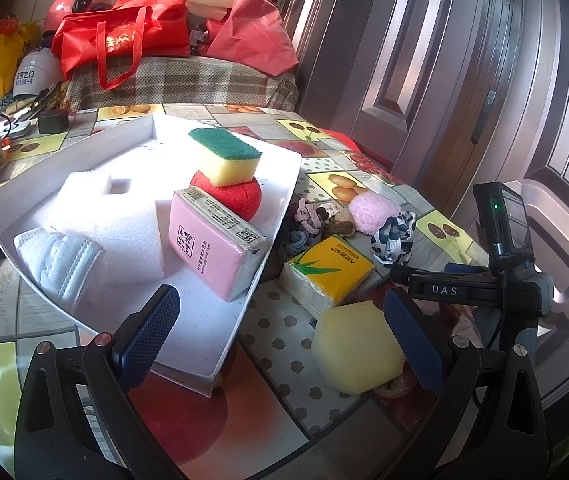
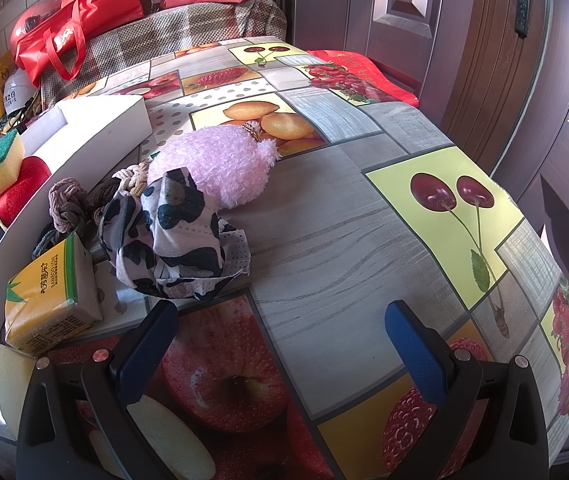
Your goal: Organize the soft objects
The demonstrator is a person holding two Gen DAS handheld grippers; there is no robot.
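A white box [image 1: 268, 216] holds a green-topped yellow sponge [image 1: 226, 156] on a red sponge [image 1: 240, 200], a pink tissue pack [image 1: 208, 240], white foam [image 1: 124, 216] and a white mask [image 1: 58, 260]. On the table beside it lie a yellow tissue pack [image 1: 330, 274], a plain yellow sponge [image 1: 354, 346], hair ties [image 1: 308, 220], a pink plush pouch [image 2: 220, 164] and a cow-print mask [image 2: 172, 232]. My left gripper [image 1: 284, 332] is open over the box's near corner; the plain sponge touches its right finger. My right gripper [image 2: 280, 340] is open and empty, just in front of the cow-print mask.
A plaid-covered seat [image 1: 172, 80] with red bags [image 1: 120, 40] stands behind the table. A brown door [image 1: 464, 80] is on the right. The fruit-print tablecloth [image 2: 344, 220] drops off at the right edge. Clutter and a black block [image 1: 52, 120] lie at the far left.
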